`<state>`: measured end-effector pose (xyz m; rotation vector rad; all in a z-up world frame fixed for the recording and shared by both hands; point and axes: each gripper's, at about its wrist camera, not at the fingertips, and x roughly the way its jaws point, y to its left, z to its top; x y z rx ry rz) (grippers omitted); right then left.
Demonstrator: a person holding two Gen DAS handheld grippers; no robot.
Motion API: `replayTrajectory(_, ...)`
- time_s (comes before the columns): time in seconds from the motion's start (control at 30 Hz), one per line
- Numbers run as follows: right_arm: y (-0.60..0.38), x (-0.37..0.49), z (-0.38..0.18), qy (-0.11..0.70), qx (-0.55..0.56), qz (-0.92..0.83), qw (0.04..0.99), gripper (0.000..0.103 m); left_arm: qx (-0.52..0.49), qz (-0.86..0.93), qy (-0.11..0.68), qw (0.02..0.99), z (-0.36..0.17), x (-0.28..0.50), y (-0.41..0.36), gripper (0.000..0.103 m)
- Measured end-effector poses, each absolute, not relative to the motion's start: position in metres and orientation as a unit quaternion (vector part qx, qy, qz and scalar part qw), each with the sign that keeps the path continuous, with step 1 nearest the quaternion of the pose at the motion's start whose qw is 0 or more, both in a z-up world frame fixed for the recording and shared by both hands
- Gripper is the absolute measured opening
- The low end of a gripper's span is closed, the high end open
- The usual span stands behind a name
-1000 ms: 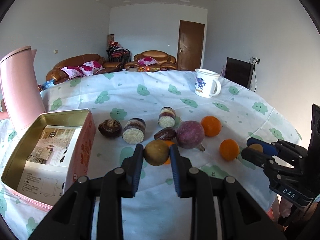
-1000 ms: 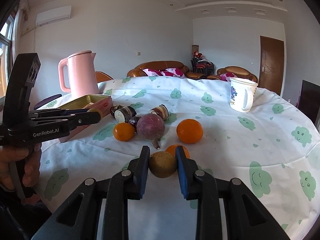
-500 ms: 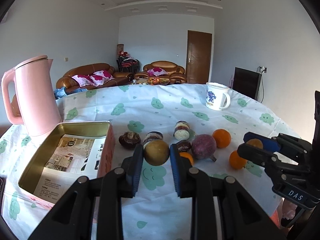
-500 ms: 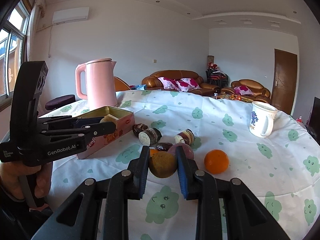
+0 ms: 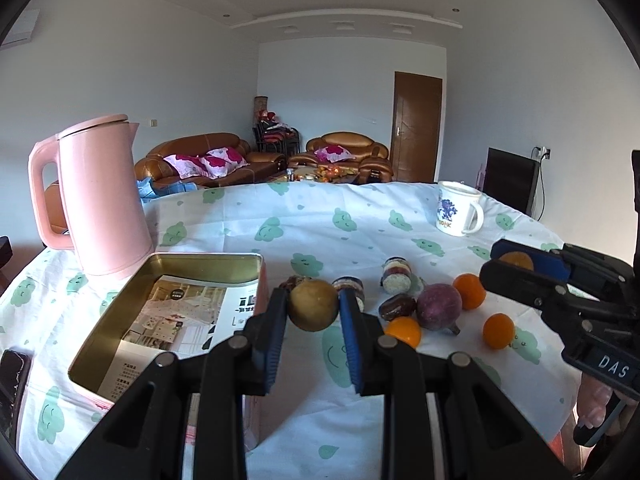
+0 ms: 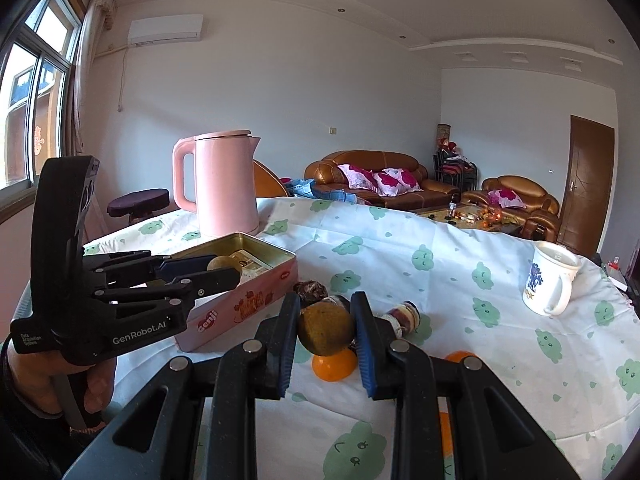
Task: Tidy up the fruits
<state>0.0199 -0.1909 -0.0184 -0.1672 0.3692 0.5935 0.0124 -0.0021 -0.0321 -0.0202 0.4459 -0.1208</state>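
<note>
My left gripper (image 5: 313, 312) is shut on a round brown fruit (image 5: 313, 305), held in the air beside the right edge of the open gold-lined tin (image 5: 120, 312). My right gripper (image 6: 325, 330) is shut on a second round brown fruit (image 6: 325, 330), raised above the table; it shows at the right of the left wrist view (image 5: 516, 261). On the cloth lie three oranges (image 5: 498, 331), a purple fruit (image 5: 439, 306), dark brown fruits (image 5: 397, 306) and cut pieces with white faces (image 5: 396, 274). The left gripper also shows in the right wrist view (image 6: 224, 270), over the tin (image 6: 256, 280).
A pink kettle (image 5: 100, 196) stands behind the tin. A white mug (image 5: 456, 210) stands at the far right of the table. A printed leaflet (image 5: 168, 316) lies inside the tin. The round table has a white cloth with green prints (image 5: 320, 216). A dark phone (image 5: 12, 380) lies at the left edge.
Both grippers have lifted their brown fruits off the table and moved left toward the tin. The left gripper now sits by the tin's right edge.
</note>
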Motion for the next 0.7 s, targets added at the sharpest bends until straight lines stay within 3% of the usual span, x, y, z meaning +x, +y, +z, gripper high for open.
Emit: replayTrajectory(0.7, -0.158, 0.027, -0.001, 0.162, -0.1, 0.316, 0.929, 0.028, -0.018, -0.03, 0.206, 0.978, -0.026, 0.008, 0.02, 0.028)
